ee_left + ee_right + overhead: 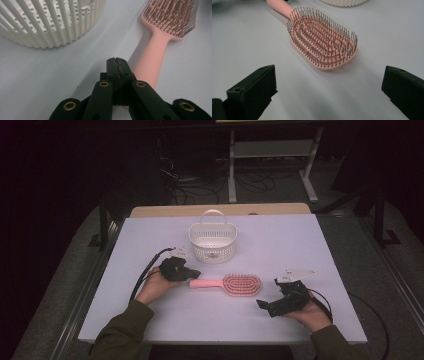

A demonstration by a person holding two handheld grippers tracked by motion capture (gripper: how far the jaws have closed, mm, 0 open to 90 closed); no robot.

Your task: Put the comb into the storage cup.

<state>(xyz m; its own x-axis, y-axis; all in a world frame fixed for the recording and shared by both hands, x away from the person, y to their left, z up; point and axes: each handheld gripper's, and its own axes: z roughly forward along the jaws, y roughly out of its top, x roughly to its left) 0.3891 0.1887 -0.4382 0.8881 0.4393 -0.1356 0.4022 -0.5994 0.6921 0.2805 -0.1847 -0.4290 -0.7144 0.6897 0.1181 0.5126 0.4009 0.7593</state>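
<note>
1 pink hairbrush [235,284], 1 white basket [213,241], 2 claws: L [192,274] closed, R [262,304] wide.

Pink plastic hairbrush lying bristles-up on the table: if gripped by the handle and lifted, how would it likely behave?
The pink plastic hairbrush looks moulded and rigid, so probably no flopping. Its slotted, open head suggests it's light. The smooth rounded handle may slip or twist between the tongs; lying flat, it seems unlikely to roll.
</note>
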